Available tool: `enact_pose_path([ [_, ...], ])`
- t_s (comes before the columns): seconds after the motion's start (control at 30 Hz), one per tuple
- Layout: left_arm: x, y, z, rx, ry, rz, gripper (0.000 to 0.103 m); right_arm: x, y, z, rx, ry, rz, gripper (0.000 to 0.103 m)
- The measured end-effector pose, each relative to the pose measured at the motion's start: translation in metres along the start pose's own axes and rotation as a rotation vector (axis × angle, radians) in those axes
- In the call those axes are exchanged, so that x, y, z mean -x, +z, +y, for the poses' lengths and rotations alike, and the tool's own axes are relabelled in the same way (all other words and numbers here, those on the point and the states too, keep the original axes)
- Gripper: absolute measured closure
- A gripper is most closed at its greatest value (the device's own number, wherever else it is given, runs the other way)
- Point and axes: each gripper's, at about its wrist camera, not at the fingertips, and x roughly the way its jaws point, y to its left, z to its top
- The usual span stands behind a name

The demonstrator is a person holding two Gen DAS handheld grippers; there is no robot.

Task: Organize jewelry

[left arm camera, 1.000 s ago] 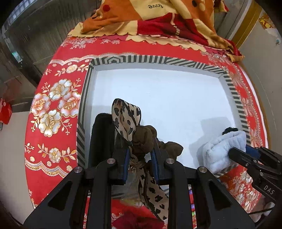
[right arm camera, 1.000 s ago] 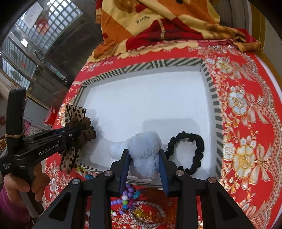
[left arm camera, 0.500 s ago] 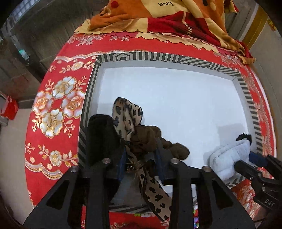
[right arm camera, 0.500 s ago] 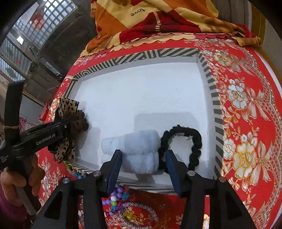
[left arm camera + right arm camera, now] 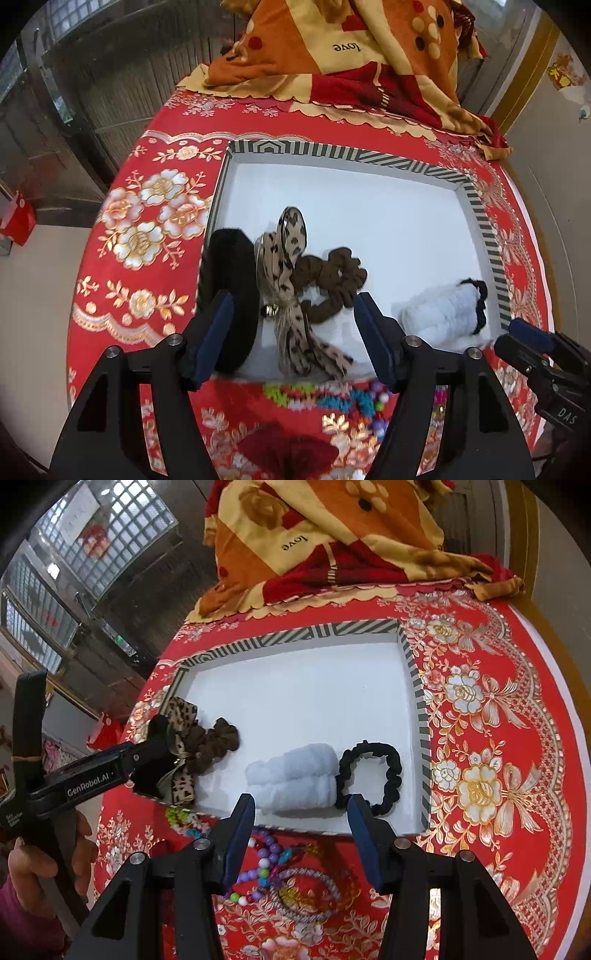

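A white tray with a striped rim lies on the red floral cloth. A leopard-print bow with a brown scrunchie rests in its near left corner beside a black fuzzy piece. A pale blue fluffy scrunchie and a thin black scrunchie lie at the near right. My left gripper is open over the bow. My right gripper is open just short of the blue scrunchie.
Bead bracelets and a sparkly bangle lie on the cloth in front of the tray. A folded orange and red blanket lies beyond the tray's far rim. The person's hand holds the left gripper.
Both grippers have opened and drawn back. The left let go of the leopard bow and brown scrunchie, the right let go of the blue scrunchie; both now lie in the tray.
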Motion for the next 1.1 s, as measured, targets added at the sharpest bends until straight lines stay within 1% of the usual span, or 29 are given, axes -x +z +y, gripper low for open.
enact_pose_path([
  [0.17,0.014,-0.015,-0.003,-0.020,0.023,-0.011,0.035,0.008,-0.008,0.011,0.020,-0.007,-0.011,0.053],
  [0.4,0.033,-0.034,-0.002,-0.010,0.037,-0.035,0.035,0.017,-0.022,0.025,0.052,-0.021,-0.014,0.053],
  [0.77,0.052,-0.064,-0.006,0.000,0.051,-0.041,0.035,0.030,-0.042,0.039,0.090,-0.024,-0.019,0.052],
  [0.87,0.056,-0.070,-0.008,-0.003,0.057,-0.044,0.035,0.034,-0.046,0.041,0.099,-0.032,-0.023,0.048],
  [0.9,0.057,-0.072,-0.008,0.000,0.057,-0.044,0.035,0.035,-0.048,0.042,0.100,-0.035,-0.025,0.045],
  [1.1,0.062,-0.085,-0.010,0.009,0.043,-0.038,0.035,0.042,-0.056,0.043,0.103,-0.056,-0.032,0.044],
])
